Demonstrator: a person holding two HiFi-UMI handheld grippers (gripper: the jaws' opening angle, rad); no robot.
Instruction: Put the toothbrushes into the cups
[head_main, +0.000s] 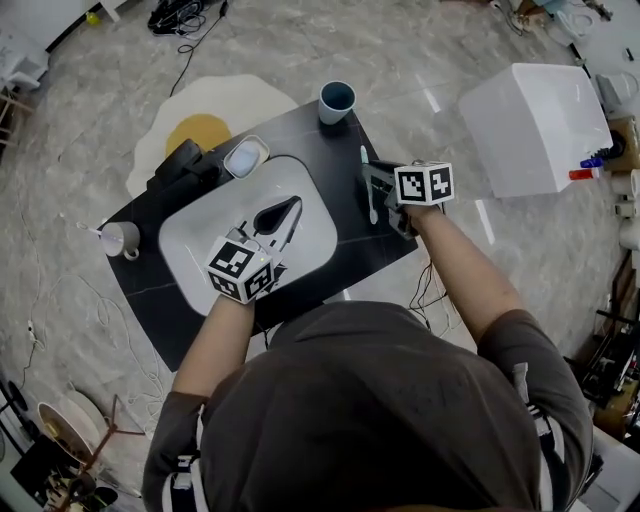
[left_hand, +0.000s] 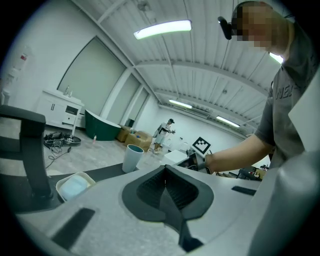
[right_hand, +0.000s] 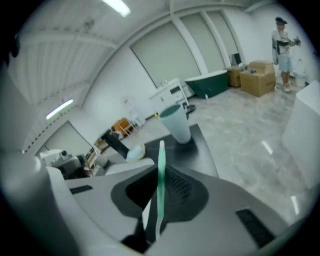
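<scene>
A mint-green toothbrush (right_hand: 161, 150) stands between the pads of my right gripper (right_hand: 159, 175), which is shut on its handle. From the head view this gripper (head_main: 373, 188) is low over the right side of the black mat (head_main: 340, 250), the toothbrush (head_main: 365, 160) pointing toward a blue cup (head_main: 337, 101) at the mat's far corner. The cup (right_hand: 176, 122) stands upright just beyond the brush tip. My left gripper (head_main: 290, 207) hovers over the white sink-shaped tray (head_main: 200, 235), shut with nothing in it (left_hand: 165, 182). A white cup (head_main: 122, 238) sits at the mat's left corner.
A soap dish (head_main: 246, 156) and a black stand (head_main: 185, 160) sit at the mat's far left edge. A large white box (head_main: 535, 125) stands on the floor to the right. An egg-shaped rug (head_main: 200, 125) lies behind the mat, with cables beyond it.
</scene>
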